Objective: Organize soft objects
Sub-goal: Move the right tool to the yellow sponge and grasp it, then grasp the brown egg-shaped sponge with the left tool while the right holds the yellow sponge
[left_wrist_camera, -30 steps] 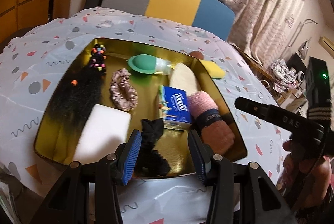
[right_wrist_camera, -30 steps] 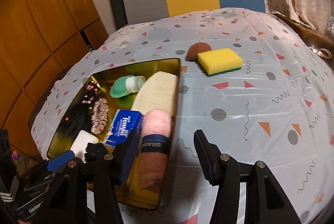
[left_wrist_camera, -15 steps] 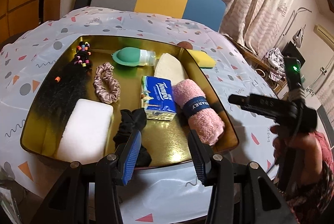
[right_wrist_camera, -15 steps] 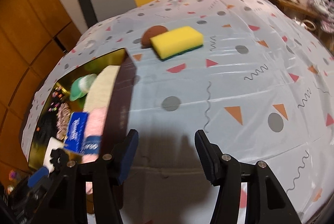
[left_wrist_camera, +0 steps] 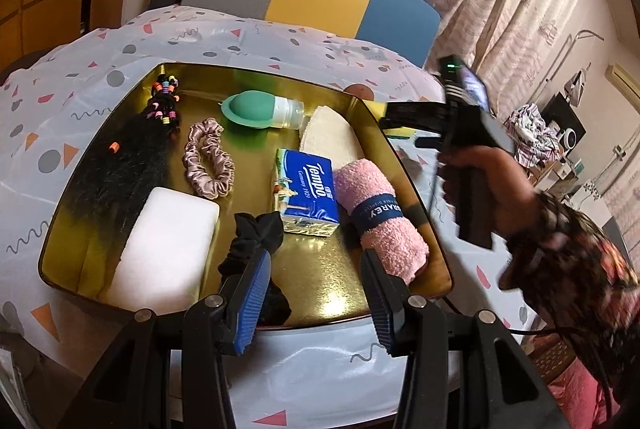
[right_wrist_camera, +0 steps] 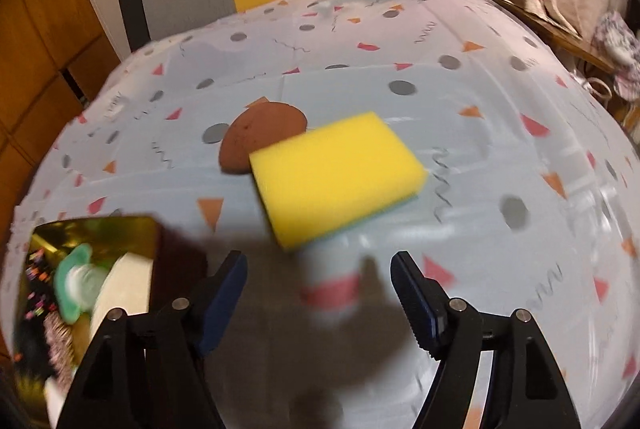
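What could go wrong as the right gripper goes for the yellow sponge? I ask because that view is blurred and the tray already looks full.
The right gripper, jaws just opening and empty, is short of the yellow sponge; a rushed close may clip only its near corner. The brown pad lies against it and could be dragged along. The gold tray has little bare floor, so the sponge may land on other items.

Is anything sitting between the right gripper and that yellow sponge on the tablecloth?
Nothing visible. The right gripper, jaws open and just widened with nothing between them, faces the yellow sponge across bare tablecloth. The brown round pad lies behind the sponge, out of the way.
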Available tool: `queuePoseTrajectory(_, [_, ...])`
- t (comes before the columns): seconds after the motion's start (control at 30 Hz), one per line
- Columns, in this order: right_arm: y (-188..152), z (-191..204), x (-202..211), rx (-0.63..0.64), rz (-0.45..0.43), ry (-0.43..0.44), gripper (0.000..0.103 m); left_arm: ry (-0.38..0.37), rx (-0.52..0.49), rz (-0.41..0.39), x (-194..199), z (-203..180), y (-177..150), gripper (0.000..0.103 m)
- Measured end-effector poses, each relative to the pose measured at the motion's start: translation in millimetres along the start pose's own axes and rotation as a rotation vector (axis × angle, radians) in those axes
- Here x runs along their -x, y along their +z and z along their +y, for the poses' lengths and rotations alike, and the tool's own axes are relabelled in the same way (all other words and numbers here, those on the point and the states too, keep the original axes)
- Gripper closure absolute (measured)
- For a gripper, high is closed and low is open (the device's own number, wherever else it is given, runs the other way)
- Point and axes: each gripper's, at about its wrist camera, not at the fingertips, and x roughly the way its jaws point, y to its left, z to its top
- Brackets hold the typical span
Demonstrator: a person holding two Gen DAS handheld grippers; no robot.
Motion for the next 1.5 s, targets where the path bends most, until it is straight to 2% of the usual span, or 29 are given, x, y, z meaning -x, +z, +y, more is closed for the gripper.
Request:
queuePoseTrajectory(0.1, [9,0,-13,0.020,-0.005,0.002,0.028,0.002,0.009,0.009,-2,4,1,0.056])
queuePoseTrajectory(0.17, [13,-12,-17,0.003,0.002,-0.033,0.028,-0.001,0.021,0.012,-4,7,1,0.056])
queuePoseTrajectory(0.3, [8,-61,-10,-0.039,0.003,-0.122,0.028,-0.016,0.049,0.023,-9,9,3,0.056])
queuePoseTrajectory(0.37, [3,-94,-2,-0.100,-0.002,-0.160,0.028,-0.023,0.052,0.025,-11,8,4,0.056])
queuePoseTrajectory(0.43, [-2,-124,9,-0.187,-0.018,-0.155,0.027,-0.029,0.052,0.024,-12,6,6,0.056])
queuePoseTrajectory(0.5, [-3,-138,16,-0.236,-0.040,-0.115,0.023,-0.037,0.046,0.022,-14,2,7,0.056])
queuePoseTrajectory(0.57, [0,-140,20,-0.256,-0.060,-0.065,0.014,-0.040,0.047,0.024,-15,-1,8,0.056])
queuePoseTrajectory(0.67, [13,-123,15,-0.246,-0.077,-0.020,0.010,-0.032,0.041,0.010,-12,-4,11,0.056])
queuePoseTrajectory(0.87, [38,-83,-15,-0.215,-0.051,-0.020,0.010,0.008,0.053,0.007,-5,-1,13,0.056])
queuePoseTrajectory(0.97, [45,-72,-32,-0.182,0.003,-0.083,0.010,0.020,0.055,0.007,-2,2,13,0.056])
queuePoseTrajectory(1.03, [45,-72,-39,-0.163,0.020,-0.101,0.016,0.024,0.046,0.005,-1,0,16,0.056])
queuePoseTrajectory(1.1, [43,-77,-41,-0.141,0.032,-0.102,0.030,0.023,0.029,0.003,-1,-4,19,0.056])
queuePoseTrajectory(1.37, [20,-119,-14,-0.154,0.046,-0.025,0.033,-0.007,-0.074,0.007,-14,-43,41,0.056])
queuePoseTrajectory(1.5, [4,-139,8,-0.122,0.050,-0.021,0.033,-0.015,-0.143,0.016,-22,-72,64,0.056])
